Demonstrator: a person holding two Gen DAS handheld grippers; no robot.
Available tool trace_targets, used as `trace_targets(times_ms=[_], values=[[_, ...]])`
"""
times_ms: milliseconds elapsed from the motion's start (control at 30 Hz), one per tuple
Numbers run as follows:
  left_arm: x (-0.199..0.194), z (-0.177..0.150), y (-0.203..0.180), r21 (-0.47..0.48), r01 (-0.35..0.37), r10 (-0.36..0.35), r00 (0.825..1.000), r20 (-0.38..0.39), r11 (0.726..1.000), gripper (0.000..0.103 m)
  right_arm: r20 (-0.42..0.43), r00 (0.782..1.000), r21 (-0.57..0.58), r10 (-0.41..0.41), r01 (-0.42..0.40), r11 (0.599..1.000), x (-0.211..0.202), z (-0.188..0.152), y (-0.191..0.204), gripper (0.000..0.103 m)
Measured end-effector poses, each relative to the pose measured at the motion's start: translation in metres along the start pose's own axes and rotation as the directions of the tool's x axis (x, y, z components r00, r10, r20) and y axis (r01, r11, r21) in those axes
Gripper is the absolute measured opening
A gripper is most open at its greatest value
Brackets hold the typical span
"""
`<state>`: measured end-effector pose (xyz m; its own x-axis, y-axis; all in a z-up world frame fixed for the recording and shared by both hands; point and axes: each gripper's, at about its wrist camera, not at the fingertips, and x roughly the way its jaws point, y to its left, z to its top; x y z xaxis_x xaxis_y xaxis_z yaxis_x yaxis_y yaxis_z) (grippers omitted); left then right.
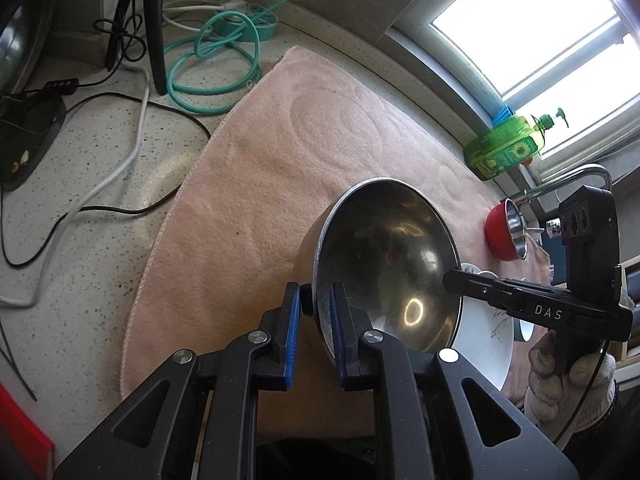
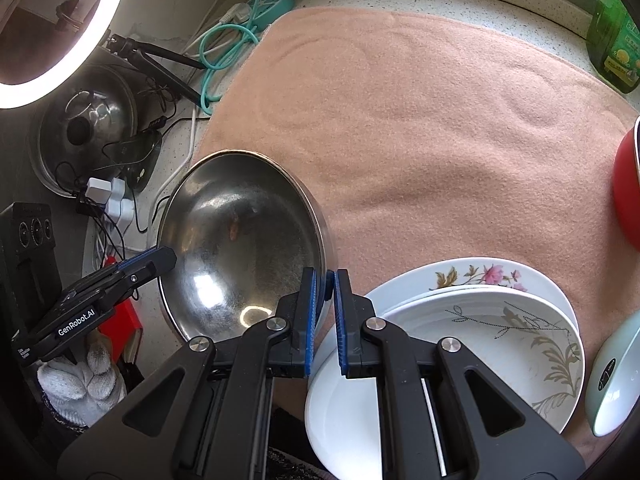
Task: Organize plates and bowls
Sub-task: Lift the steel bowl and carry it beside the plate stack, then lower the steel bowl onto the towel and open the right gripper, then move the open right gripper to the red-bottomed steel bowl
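Note:
A large steel bowl (image 1: pixel 388 264) (image 2: pixel 240 248) is held tilted over the pink mat (image 1: pixel 260 168) (image 2: pixel 440 120). My left gripper (image 1: pixel 316 312) is shut on its near rim, one blue pad inside and one outside. My right gripper (image 2: pixel 326 292) is shut on the opposite rim and shows from the side in the left wrist view (image 1: pixel 452 278). The left gripper's tip (image 2: pixel 164 258) shows at the bowl's far edge. Beside the bowl, a leaf-patterned white plate (image 2: pixel 500 336) (image 1: pixel 488 344) lies stacked on a floral plate (image 2: pixel 480 272).
A red bowl (image 1: pixel 498 236) (image 2: pixel 626 200) and a pale green bowl (image 2: pixel 612 376) sit by the mat's right end. Green soap bottle (image 1: pixel 508 148) stands by the window. Teal hose (image 1: pixel 208 60), cables, a pot lid (image 2: pixel 84 120) and a ring light (image 2: pixel 24 94) crowd the left counter.

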<state>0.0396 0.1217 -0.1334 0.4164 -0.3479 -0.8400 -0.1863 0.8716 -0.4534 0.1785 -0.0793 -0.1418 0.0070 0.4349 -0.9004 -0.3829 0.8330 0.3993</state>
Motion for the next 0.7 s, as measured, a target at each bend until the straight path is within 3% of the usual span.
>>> trace_targets(times_ms=[467,600,700], values=[[0.0,0.0,-0.002,0.018,-0.019,0.019,1.0,0.0,1.0,0.014,0.018,0.999,-0.031,-0.033,0.034,0.999,-0.003,-0.002,0.006,0.013],[-0.003,0.002,-0.002,0.023,-0.033,0.033,0.999,0.01,0.999,0.021,0.043,0.998,-0.041,-0.049,0.051,0.998,-0.009,-0.001,0.007,0.04],[-0.007,0.003,-0.003,0.035,-0.051,0.05,0.999,0.021,0.998,0.024,0.062,0.997,-0.042,-0.056,0.058,0.997,-0.015,0.0,0.007,0.044]])
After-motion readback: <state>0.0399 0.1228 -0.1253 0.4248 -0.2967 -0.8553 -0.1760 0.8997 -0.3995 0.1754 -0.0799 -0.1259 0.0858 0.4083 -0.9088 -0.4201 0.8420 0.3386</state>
